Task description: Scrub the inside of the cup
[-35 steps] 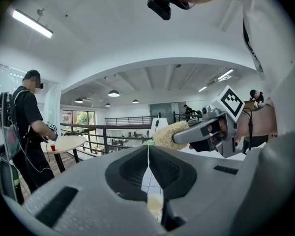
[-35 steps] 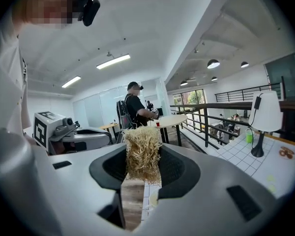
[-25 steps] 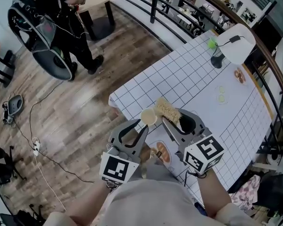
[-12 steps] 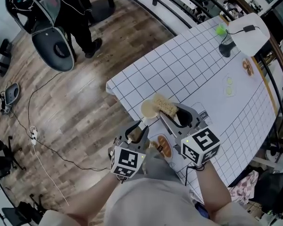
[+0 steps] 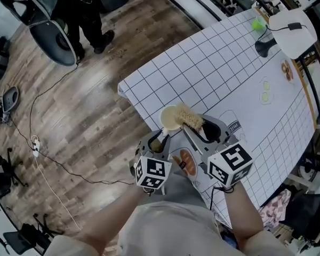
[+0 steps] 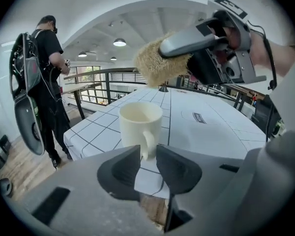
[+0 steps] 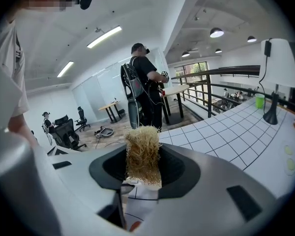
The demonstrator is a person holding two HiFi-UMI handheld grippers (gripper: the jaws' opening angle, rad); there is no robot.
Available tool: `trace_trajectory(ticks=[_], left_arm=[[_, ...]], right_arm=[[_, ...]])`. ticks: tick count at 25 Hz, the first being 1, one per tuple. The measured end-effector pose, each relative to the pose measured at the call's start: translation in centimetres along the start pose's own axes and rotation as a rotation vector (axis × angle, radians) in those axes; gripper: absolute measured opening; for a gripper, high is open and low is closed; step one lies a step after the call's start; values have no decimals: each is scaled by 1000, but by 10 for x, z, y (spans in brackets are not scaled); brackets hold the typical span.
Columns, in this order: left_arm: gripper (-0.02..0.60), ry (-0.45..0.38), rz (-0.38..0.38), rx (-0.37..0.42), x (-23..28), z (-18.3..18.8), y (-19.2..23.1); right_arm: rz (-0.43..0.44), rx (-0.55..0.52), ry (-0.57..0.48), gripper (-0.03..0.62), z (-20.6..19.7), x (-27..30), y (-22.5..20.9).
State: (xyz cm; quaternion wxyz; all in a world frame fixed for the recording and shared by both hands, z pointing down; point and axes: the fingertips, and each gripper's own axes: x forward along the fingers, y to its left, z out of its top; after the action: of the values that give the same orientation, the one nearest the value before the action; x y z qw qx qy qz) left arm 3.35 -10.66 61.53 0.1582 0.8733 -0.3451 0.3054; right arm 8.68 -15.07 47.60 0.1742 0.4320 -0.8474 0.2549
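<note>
The left tongs point(image 6: 148, 156) were nipped narrow on the handle of the cream cup point(image 6: 140, 127), holding it upright with its mouth open to the ceiling. The right tongs point(image 7: 143, 166) were clamped on a straw-coloured fibrous scrubber point(image 7: 142, 154), its bristly end poking out past the tips. In the left gripper view that scrubber hung above and a touch to the right of the rim, apart from it and not inside. So by my reading the scrub itself hadn't started. Both things were in hand and lined up, and the inside of the cup looked dry and untouched. What was left was the whole job: drop the scrubber into the mouth and work it round the wall and bottom.

From the head view the cup sat over the near corner of the counter point(image 5: 224, 73), a white top ruled in dark squares. A white lamp point(image 5: 293, 28) stood at the far end. Beyond the edge lay wooden floor point(image 5: 96, 105) with a trailing cable point(image 5: 53, 159), and a person point(image 5: 90, 4) in dark clothes stood well off.
</note>
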Motion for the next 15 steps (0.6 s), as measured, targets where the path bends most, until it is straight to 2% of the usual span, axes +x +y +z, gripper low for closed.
trace_trajectory(ticks=[3,5,7,10,15], left_arm=[[107,-63,11,22,3,5,0],[70,-96,9,50,3,6,-1],[63,-108,-6,68,4,6,-1],[63,-113,-32,107,4,7,0],[61,-110,-53,140,13,14,1]], right_arm=[[-1,14,15,143,-9,2,0],[-1,12,29,144,-14,3,0],[-5,-13,49,143,-17,5,-1],[-7,-139,115,143,-18,6,-2],[54,-317,289,143,-14,17,-4]])
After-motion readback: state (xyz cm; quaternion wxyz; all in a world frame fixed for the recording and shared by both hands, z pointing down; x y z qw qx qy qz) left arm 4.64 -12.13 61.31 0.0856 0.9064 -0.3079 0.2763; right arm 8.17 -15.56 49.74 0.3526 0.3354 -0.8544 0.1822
